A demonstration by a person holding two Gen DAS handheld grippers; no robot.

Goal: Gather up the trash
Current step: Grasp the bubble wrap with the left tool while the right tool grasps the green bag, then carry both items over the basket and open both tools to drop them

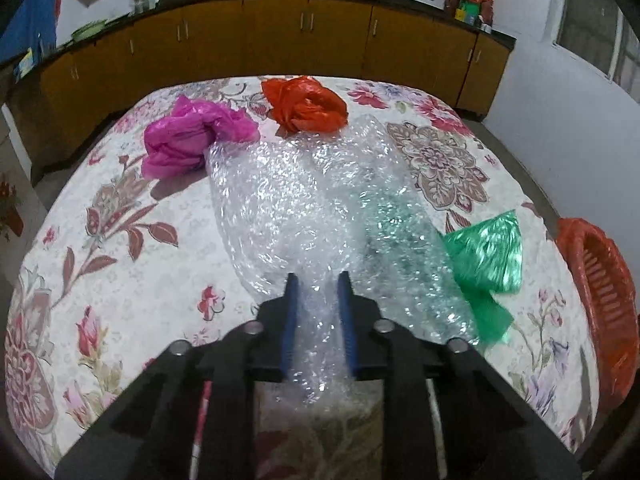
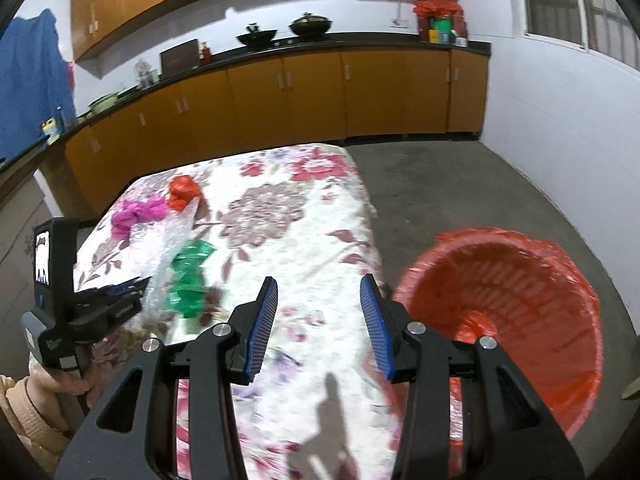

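The left hand-held gripper (image 1: 318, 280) has its blue pads pressed on the near end of a sheet of bubble wrap (image 1: 288, 208), which bunches up between the two fingers and runs away from them across the surface (image 1: 132, 280), a table under a flowered cloth. Just right of the wrap, partly under its edge, lies a crumpled green bag (image 1: 488, 256). Farther along, a pink bag (image 1: 192, 140) touches the wrap's far left corner, and an orange bag (image 1: 304, 104) sits at its far end, near the table's back edge.

The right hand-held gripper (image 2: 318, 300) hangs over the near right part of the table with its jaws apart and nothing between them. Beside the table's right edge, on the floor, stands a red basket (image 2: 520, 300) lined with a red bag, its mouth open. A person's hand (image 2: 60, 380) holds the left tool at the left of this view.

Beyond the table runs a row of orange cabinets (image 2: 300, 96) under a dark counter.
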